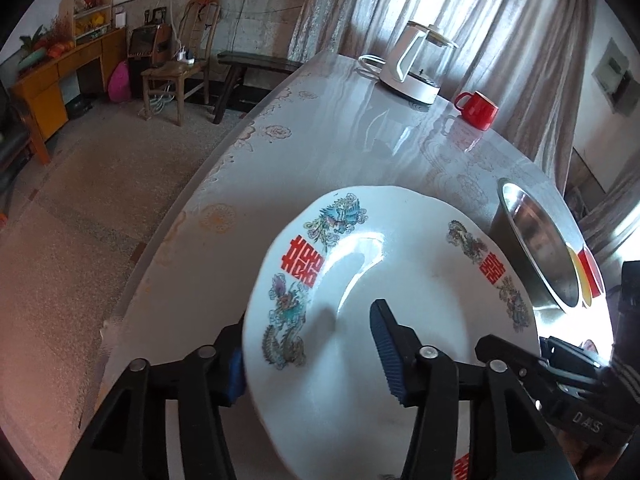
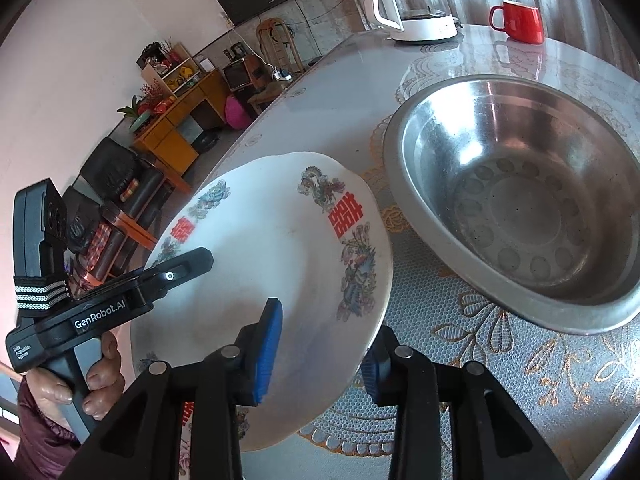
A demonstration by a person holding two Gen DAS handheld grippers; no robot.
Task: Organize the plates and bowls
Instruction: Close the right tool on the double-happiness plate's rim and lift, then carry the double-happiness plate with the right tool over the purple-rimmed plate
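Observation:
A white plate [image 1: 400,264] [image 2: 256,280] with red characters and dragon prints sits tilted between both grippers, above another patterned plate [image 2: 186,412] [image 1: 462,468] of which only a sliver shows. My left gripper [image 1: 308,332] straddles the plate's near-left rim, one blue pad under it and the other hovering over its face and casting a shadow; it is open. My right gripper [image 2: 324,320] straddles the opposite rim the same way, also open. A large steel bowl [image 2: 520,128] [image 1: 540,248] stands empty just right of the plate.
On the far part of the patterned table [image 1: 320,128] stand a white-based glass kettle [image 1: 416,68] [image 2: 412,0] and a red mug [image 1: 478,110] [image 2: 520,22]. The table's left edge drops to the floor. A person's hand [image 2: 100,380] grips the left handle.

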